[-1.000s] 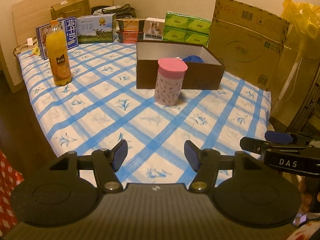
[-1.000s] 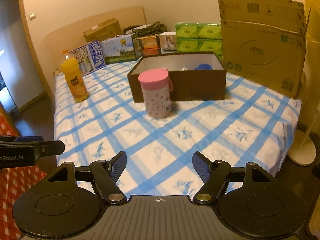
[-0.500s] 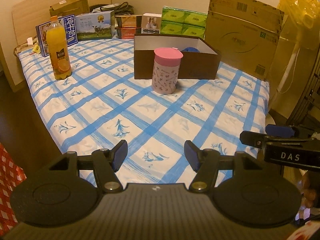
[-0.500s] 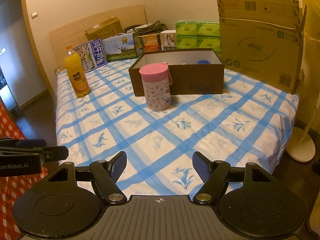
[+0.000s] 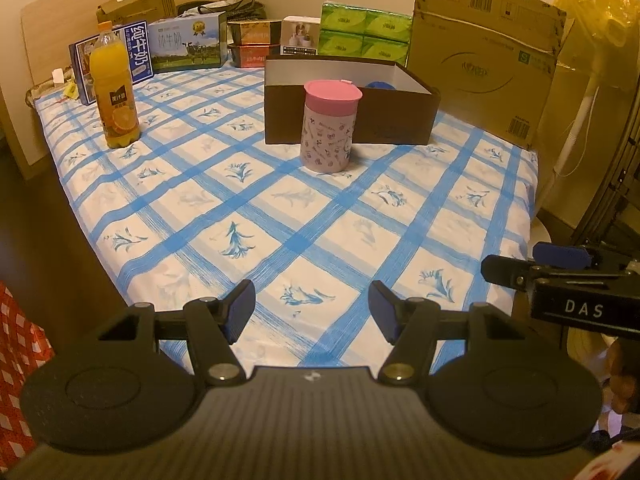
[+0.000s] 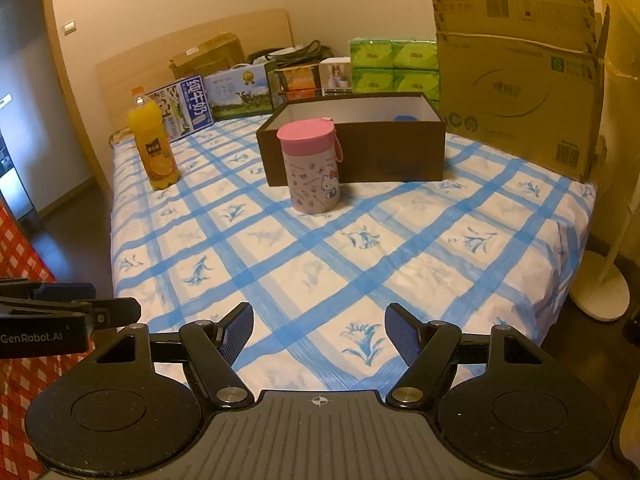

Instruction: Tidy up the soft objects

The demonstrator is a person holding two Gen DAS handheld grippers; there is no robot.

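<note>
**Fig. Both grippers held back from the bed edge, jaws parted, box and cup ahead**

I hold the left gripper (image 5: 311, 307) and the right gripper (image 6: 319, 334) side by side above the near edge of the bed; the jaws of each stand released, with only the blue-checked bedsheet (image 5: 248, 216) between the pads. Neither carries anything. Ahead, near the middle of the sheet, a pink-lidded cartoon cup (image 6: 313, 165) stands upright just in front of the open brown cardboard box (image 6: 360, 152). Inside the box, part of a blue item (image 5: 379, 85) shows over the rim; what it is I cannot tell, nor whether it is soft. No loose soft object lies on the open sheet.

This layout fits either a box awaiting its contents or one already filled with the grippers drawn clear, so I judge no particular reach to be called for. An orange juice bottle (image 5: 114, 96) stands well to the left; milk cartons (image 5: 188, 46) and green tissue packs (image 5: 366, 34) line the far edge. Any approach to the box should pass wide of the cup, which looks easy to topple.
</note>
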